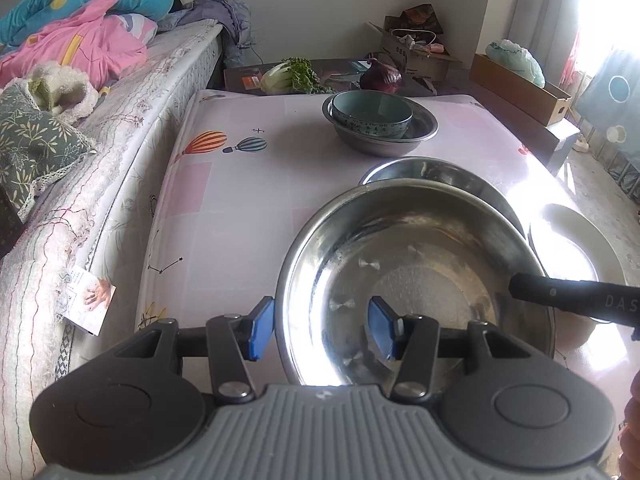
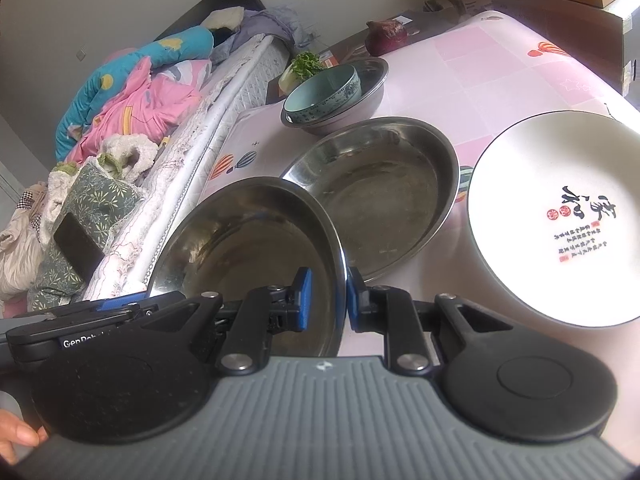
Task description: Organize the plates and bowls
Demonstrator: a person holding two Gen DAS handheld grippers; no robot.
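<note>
Both tongs [image 1: 322, 326] [image 2: 326, 300] straddling steel bowl [image 1: 416, 280] rim, jaws apart, pink balloon-print tablecloth [image 1: 224, 184], bed [image 1: 132, 92] alongside

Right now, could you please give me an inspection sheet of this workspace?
Surface: pink patterned table cover, sun glare at the right.
Job's things: near steel bowl raised and tilted; second steel bowl behind; teal bowl nested in far steel bowl; white plate on the right.
Clutter: purple cabbage, leafy greens beyond the table.
Grippers: left gripper and right gripper each straddle the near bowl's rim, gaps visible.
Cables: nothing seen.
Surroundings: bed with bedding, cardboard boxes.
</note>
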